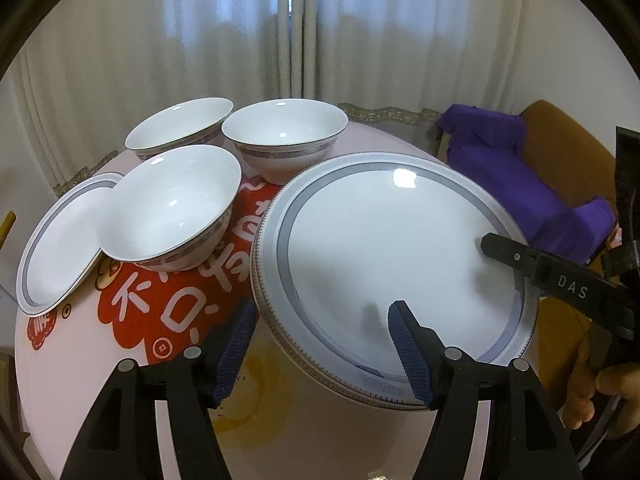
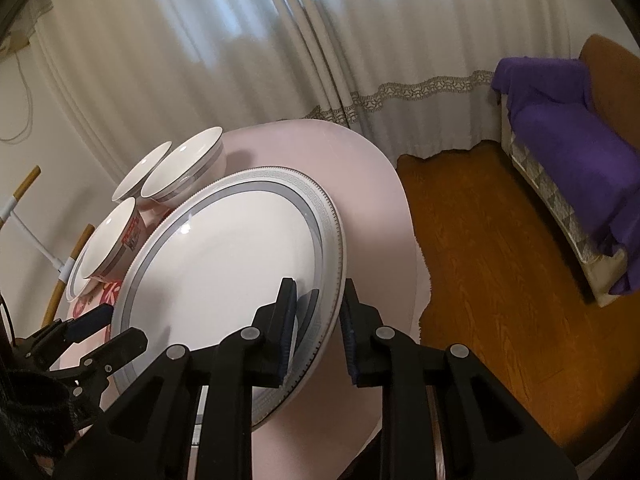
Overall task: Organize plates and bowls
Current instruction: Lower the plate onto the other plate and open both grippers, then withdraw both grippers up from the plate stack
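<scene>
The right gripper (image 2: 318, 320) pinches the rim of the large plate stack (image 1: 384, 248) on the tabletop (image 1: 280, 420); the left gripper (image 1: 324, 336), jaws spread, straddles its near edge. Stacking step; next likely the small plate (image 1: 60, 240)

Soft daylight filters through the pale pleated curtains (image 1: 304, 40), leaving both views evenly but dimly lit. Small white glare spots sit on the large glossy grey-rimmed white plate (image 1: 400, 248), which also carries faint smudgy shadows. Fisheye bending curves everything, with dark vignetted corners and slight softness.
</scene>
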`<state>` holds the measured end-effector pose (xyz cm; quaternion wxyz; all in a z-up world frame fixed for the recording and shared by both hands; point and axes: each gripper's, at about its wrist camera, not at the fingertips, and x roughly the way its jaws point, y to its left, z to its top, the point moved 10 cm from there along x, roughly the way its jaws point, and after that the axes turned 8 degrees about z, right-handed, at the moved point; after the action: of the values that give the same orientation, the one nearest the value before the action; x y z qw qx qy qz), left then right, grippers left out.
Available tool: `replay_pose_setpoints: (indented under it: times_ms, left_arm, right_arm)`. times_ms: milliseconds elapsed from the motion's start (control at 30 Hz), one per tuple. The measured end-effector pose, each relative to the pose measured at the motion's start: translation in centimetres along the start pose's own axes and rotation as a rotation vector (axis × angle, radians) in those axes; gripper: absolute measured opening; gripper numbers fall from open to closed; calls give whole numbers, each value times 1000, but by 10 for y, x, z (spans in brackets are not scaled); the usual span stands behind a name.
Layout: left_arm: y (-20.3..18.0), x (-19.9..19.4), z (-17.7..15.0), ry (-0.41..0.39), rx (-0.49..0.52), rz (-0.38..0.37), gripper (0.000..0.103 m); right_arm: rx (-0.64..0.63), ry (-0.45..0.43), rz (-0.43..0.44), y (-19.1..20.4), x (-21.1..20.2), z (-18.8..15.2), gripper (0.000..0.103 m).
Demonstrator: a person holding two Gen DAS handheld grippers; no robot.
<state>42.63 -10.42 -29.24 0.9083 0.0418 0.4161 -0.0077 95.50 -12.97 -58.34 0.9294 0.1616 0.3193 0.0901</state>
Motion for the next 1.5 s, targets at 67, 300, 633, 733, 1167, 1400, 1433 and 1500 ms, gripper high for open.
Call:
replay_pose_setpoints:
  times_ms: [67, 300, 633, 733, 1167, 1400, 1433, 1500]
  left_arm:
    - [1, -3, -1, 0, -4, 6, 66]
    - [13, -17, -2, -9, -46, 15, 67]
    - [43, -83, -6, -113, -91, 39, 80]
    - [57, -105, -9, -148, -108, 42, 85]
    - [137, -173, -33, -266, -176, 77, 95]
    - [208, -164, -50, -240, -227, 142, 95]
    - [219, -161, -52, -233, -237, 152, 95]
    - [237, -155, -55, -216, -254, 170, 95]
  right_arm:
    - [-8, 7, -15, 2, 0, 0, 24]
    - [-71, -6, -127, 11, -17, -6, 28]
    - [-70, -57, -156, 44, -62, -10, 37]
    - [-58, -72, -131, 68, -74, -12, 39]
    - [-103, -116, -51, 179, -84, -24, 68]
    - [-124, -78, -23, 228, -49, -41, 68]
    - [-127, -78, -25, 233, -45, -42, 68]
    - [-130, -75, -22, 242, -35, -40, 68]
